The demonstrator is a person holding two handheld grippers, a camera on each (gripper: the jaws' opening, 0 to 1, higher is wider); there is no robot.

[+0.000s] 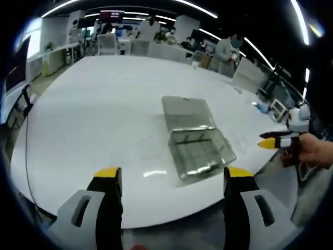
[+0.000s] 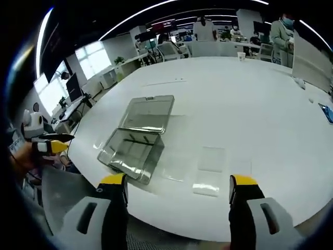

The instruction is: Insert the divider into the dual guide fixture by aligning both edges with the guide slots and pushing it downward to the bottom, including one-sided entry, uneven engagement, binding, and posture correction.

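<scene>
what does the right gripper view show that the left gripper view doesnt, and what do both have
Right gripper view: two clear flat panels lying on the table to the right of the box, and a blue-edged item near the far right edge.

Left gripper view: the right gripper seen from outside, held in a hand at the right, tips close together.

Both: the white table, the open clear plastic box with its lid folded back, and each view's own yellow-tipped jaws standing wide apart.

Clear box [image 1: 195, 138] on white table [image 1: 104, 104]; yellow-tipped black jaws.
</scene>
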